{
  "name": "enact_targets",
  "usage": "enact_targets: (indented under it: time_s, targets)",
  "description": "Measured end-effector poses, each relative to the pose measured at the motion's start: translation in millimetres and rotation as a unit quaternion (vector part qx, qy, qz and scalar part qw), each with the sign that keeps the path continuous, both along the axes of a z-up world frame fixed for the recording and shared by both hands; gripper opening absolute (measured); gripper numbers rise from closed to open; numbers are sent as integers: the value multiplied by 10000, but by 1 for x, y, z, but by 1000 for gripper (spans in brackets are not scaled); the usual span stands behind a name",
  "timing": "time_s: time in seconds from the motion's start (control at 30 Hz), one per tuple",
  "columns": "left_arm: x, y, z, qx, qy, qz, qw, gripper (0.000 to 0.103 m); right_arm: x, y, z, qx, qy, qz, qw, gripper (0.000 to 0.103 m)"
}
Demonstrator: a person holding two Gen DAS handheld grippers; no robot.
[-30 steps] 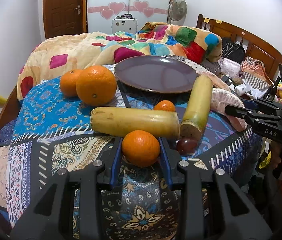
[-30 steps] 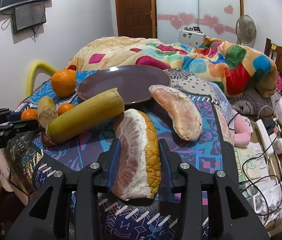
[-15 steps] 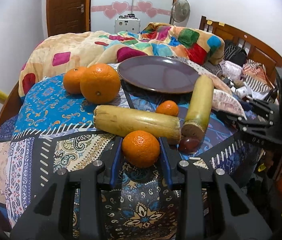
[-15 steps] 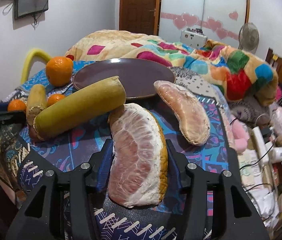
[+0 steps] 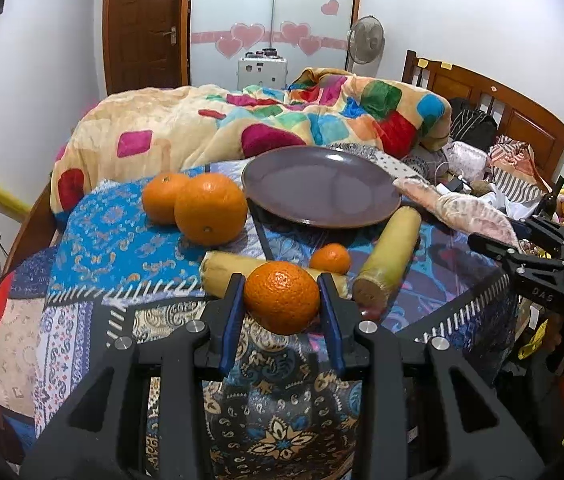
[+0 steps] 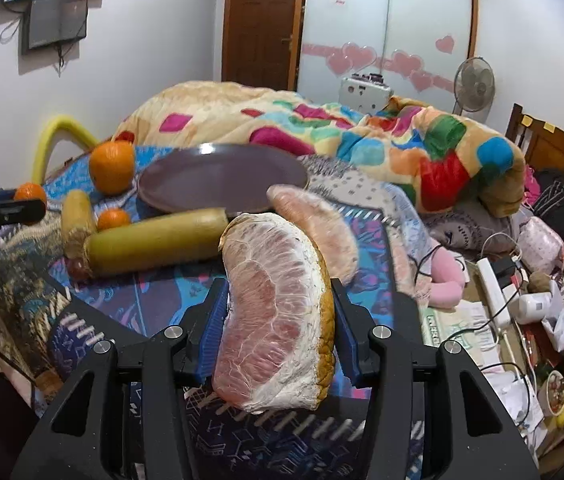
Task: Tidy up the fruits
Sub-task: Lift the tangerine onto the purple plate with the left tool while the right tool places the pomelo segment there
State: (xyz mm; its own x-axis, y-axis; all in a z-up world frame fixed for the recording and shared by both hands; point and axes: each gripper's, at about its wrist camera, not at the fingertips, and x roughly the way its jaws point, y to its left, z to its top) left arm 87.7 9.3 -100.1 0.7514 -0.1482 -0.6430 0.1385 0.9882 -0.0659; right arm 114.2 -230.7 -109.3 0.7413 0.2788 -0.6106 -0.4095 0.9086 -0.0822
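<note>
i hold an orange (image 5: 282, 297) in my left claw (image 5: 282, 300) and a pomelo wedge (image 6: 275, 312) in my right claw (image 6: 277, 316); both should land gently on the plate (image 5: 322, 190), mid-bed.

The oranges (image 5: 210, 209) are bright orange. The plate (image 5: 322, 190) is dull purple, plain. The two sticks (image 6: 157, 240) are yellow-green, with a brown cut end. The pomelo wedge (image 6: 273, 320) has pink flesh, white pith and a yellow-orange rind; the second wedge (image 6: 318, 224) is pale pink. The cloth (image 5: 121, 240) under the fruits is a patchwork of blue, navy, red and cream with paisley and flower patterns. The blanket (image 5: 241, 124) is cream with squares of pink, green, blue, orange and red. The gripper (image 5: 282, 312) pads are blue on black. The door (image 5: 143, 28) is brown; the wardrobe (image 5: 273, 20) has pink hearts.
</note>
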Motion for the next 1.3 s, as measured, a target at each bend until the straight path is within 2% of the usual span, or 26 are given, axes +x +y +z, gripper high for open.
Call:
enact_targets:
  time_s: [0.4, 0.77, 1.1, 1.3]
  targets:
    - [29, -19, 36, 164, -495, -50, 9986, 36, 10, 7, 42, 408, -558, 36, 9976, 45]
    - [80, -19, 43, 212, -531, 90, 9983, 36, 44, 26, 57, 542, -810, 133, 9952, 45]
    - [125, -20, 37, 385, -391, 211, 9983, 36, 92, 42, 54, 467, -635, 152, 9968, 46]
    - [153, -21, 31, 460, -175, 240, 9985, 36, 125, 48, 43, 422, -277, 154, 9986, 46]
